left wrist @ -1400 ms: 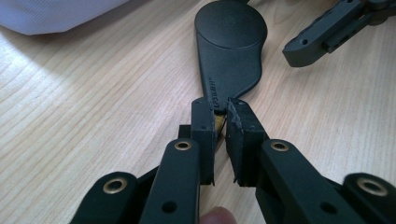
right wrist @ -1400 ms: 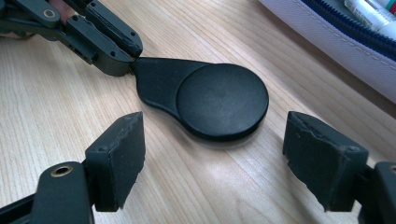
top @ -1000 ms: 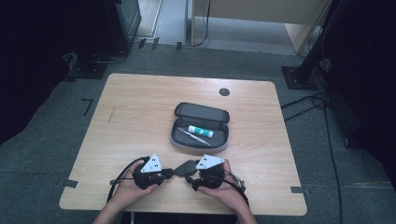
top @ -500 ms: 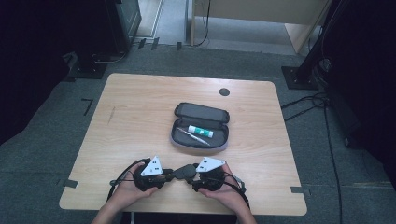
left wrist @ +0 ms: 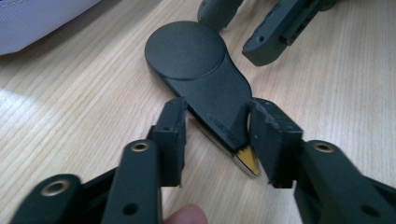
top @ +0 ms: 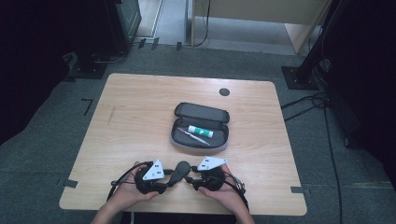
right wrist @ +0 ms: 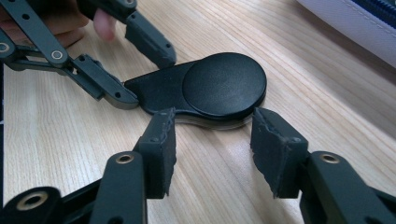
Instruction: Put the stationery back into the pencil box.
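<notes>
Both hands are resting low at the counter's (top: 140,107) near edge, aiming their grippers inward at each other. The left gripper (left wrist: 215,135) is pinching the narrow tapered end of a matte black teardrop-shaped folding magnifier (top: 179,170), lying flat between them. The right gripper (right wrist: 212,137) is holding its fingers apart around the round end. Behind, an open grey zip case (top: 201,127) is lying on the pale wood-grain surface.
</notes>
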`<control>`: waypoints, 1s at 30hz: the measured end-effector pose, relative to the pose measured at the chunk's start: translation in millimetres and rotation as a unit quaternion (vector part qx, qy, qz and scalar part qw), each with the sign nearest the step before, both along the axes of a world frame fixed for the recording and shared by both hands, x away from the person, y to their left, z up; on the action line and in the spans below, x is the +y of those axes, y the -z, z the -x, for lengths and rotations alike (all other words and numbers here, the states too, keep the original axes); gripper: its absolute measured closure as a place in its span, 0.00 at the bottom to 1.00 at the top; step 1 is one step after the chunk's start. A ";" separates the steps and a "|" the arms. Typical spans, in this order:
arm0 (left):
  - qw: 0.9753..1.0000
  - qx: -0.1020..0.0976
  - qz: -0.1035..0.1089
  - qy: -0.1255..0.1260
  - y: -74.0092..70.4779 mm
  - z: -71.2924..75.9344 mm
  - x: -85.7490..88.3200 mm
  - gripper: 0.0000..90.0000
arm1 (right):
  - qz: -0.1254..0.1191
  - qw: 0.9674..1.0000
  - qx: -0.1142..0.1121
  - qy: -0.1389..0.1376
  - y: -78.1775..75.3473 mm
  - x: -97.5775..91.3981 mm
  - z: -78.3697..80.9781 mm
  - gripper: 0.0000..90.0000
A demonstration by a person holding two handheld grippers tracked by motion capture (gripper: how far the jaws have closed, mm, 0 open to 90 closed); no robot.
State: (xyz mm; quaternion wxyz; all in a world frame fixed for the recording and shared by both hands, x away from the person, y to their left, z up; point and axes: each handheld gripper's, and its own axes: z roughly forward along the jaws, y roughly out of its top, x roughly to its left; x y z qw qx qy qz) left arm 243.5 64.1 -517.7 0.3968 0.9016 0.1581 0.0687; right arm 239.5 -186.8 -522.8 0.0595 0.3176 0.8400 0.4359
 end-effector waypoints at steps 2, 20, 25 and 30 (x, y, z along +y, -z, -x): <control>1.000 0.003 0.001 0.006 -0.3 1.1 5.3 0.74 | 0.001 1.000 -0.001 0.007 0.0 -1.1 0.1 0.53; 1.000 0.017 -0.011 -0.009 -4.1 -2.1 13.0 0.92 | 0.024 1.000 -0.016 -0.006 0.0 4.4 0.1 0.31; 1.000 0.015 -0.015 -0.011 -6.4 -1.0 10.3 0.92 | 0.030 0.999 -0.020 -0.009 0.1 6.7 -1.3 0.29; 1.000 0.018 -0.008 -0.010 -11.1 -0.9 10.3 0.92 | 0.039 0.999 -0.027 -0.015 0.2 10.3 -1.4 0.26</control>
